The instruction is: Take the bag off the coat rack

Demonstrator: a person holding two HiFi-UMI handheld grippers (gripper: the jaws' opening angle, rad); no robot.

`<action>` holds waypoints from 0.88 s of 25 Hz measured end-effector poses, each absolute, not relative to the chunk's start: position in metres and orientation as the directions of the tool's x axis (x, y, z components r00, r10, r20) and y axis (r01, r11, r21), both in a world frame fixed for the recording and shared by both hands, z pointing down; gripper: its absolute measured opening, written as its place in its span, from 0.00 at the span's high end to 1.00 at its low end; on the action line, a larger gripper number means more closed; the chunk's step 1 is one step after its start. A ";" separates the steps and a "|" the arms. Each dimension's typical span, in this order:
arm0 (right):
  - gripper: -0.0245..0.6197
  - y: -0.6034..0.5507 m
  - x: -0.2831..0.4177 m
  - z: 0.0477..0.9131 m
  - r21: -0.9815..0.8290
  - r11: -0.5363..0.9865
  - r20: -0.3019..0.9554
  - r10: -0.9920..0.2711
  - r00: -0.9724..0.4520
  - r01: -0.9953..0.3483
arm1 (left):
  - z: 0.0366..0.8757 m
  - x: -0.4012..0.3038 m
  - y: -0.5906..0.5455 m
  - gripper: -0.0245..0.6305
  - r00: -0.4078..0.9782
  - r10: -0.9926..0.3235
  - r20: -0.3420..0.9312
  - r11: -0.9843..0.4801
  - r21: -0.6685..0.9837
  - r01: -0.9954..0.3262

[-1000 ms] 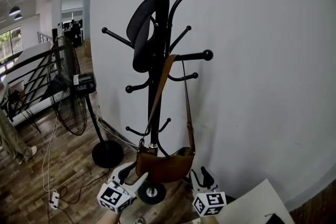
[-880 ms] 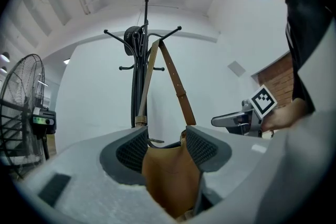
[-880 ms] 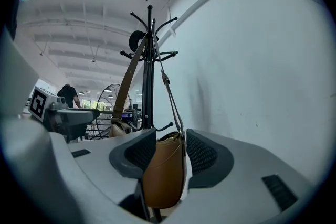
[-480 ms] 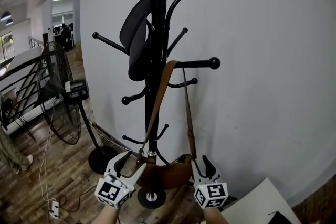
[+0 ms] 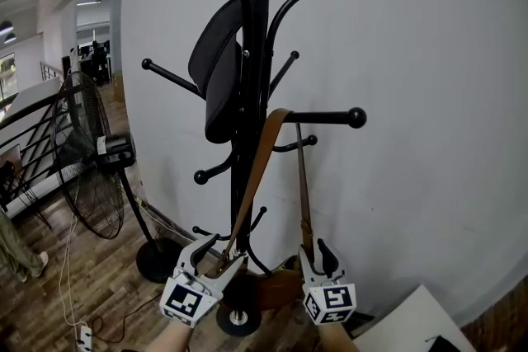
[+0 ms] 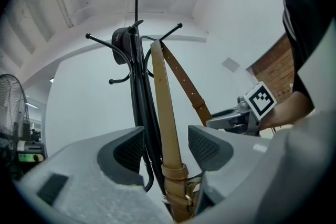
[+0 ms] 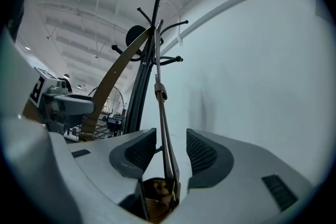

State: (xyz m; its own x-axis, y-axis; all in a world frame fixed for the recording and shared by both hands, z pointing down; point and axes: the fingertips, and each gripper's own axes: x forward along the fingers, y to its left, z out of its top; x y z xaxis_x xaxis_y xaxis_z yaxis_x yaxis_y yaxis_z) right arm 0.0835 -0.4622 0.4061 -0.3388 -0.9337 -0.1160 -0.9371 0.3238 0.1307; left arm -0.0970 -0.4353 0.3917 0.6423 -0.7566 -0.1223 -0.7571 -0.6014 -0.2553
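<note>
Just changed: both tools have come up off the sides of the bag (image 5: 268,286) and closed in on its strap (the head camera has also moved nearer the rack).
Left tool (image 5: 216,256): jaws apart, with the tan left run of the strap (image 6: 164,113) standing between them just above its buckle, a gap showing on either side, so nothing is clamped yet.
Right tool (image 5: 315,256): jaws likewise apart, the thin right run (image 7: 164,134) passing between them down to the bag's top edge.
Bag: brown, hanging low against the coat rack (image 5: 256,53), partly hidden behind the two tools; its strap loops over the horizontal ball-ended peg (image 5: 326,117).
Meaning for the task: probably the moment before the grip. Both runs are lined up, and once pinched the strap has to be raised and slid outward past the ball.
In the way: the ball end itself, the short peg (image 5: 297,146) just below it, and the rack's post close behind the left run.
Also on the rack: a dark cap-like item (image 5: 219,70) above, which a lifted strap might brush.
Around: white wall (image 5: 429,136) close behind, standing fan (image 5: 87,169) to the left, power strip (image 5: 82,334) on the wooden floor.
</note>
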 end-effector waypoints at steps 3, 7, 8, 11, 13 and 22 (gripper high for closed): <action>0.73 -0.467 0.082 0.405 0.130 0.316 -0.121 -0.936 -0.331 -0.940 | 0.390 -0.093 -0.439 0.60 0.653 -0.749 -0.116 -0.607 -0.277 -0.745; 0.79 -0.471 0.081 0.405 0.135 0.312 -0.129 -0.935 -0.329 -0.940 | 0.391 -0.091 -0.442 0.79 0.659 -0.743 -0.117 -0.605 -0.305 -0.735; 0.81 -0.470 0.079 0.405 0.138 0.317 -0.131 -0.933 -0.334 -0.938 | 0.392 -0.090 -0.442 0.80 0.662 -0.741 -0.117 -0.608 -0.303 -0.734; 0.90 -0.469 0.076 0.404 0.153 0.328 -0.133 -0.928 -0.348 -0.932 | 0.392 -0.090 -0.445 0.83 0.662 -0.742 -0.110 -0.611 -0.296 -0.734; 0.91 -0.468 0.076 0.404 0.164 0.329 -0.130 -0.927 -0.351 -0.930 | 0.391 -0.090 -0.447 0.87 0.653 -0.750 -0.108 -0.605 -0.288 -0.742; 0.92 -0.462 0.079 0.403 0.131 0.355 -0.098 -0.924 -0.368 -0.926 | 0.390 -0.091 -0.448 0.94 0.657 -0.748 -0.089 -0.622 -0.250 -0.742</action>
